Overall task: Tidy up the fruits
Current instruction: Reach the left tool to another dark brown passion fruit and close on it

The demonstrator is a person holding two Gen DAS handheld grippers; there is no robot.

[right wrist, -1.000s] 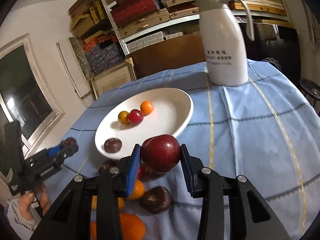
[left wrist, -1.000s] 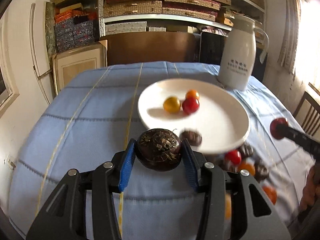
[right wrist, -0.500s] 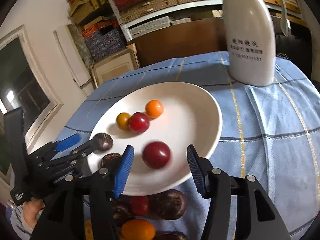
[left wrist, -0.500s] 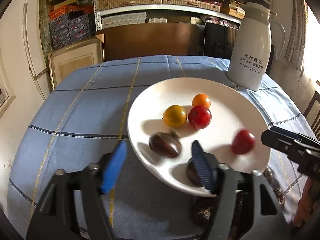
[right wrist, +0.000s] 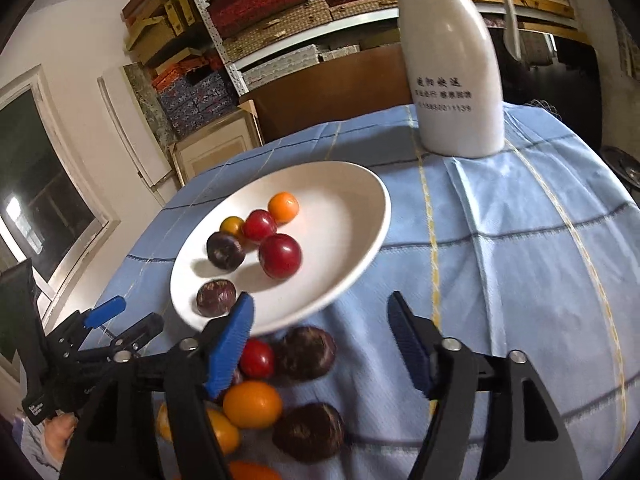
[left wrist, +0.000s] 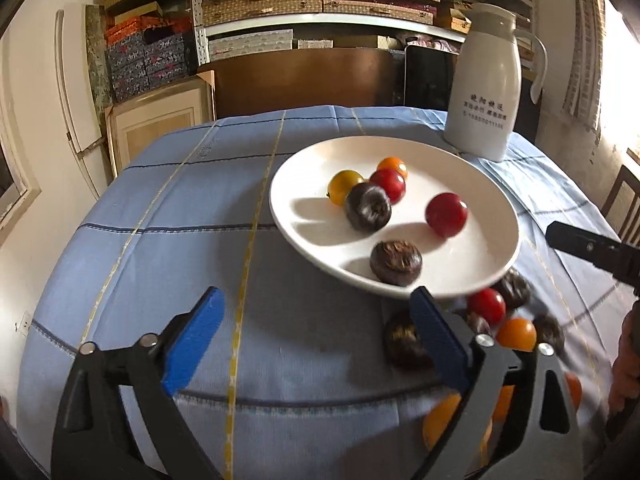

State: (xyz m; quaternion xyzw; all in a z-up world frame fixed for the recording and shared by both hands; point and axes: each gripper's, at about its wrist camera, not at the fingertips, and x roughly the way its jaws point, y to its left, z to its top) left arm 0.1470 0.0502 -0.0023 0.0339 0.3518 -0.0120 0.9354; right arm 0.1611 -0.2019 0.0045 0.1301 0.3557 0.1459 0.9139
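From the left wrist camera, the left gripper hangs with its blue jaws spread wide and nothing between them, just in front of a white plate on a blue tablecloth; the plate holds six small fruits, among them a red plum and a dark passion fruit. From the right wrist camera, the right gripper is likewise spread and empty, above loose fruits beside the plate's near rim, with a white jug standing beyond.

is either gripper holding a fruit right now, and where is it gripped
Nothing is held. The left gripper and the right gripper are both open and empty, just short of the plate.
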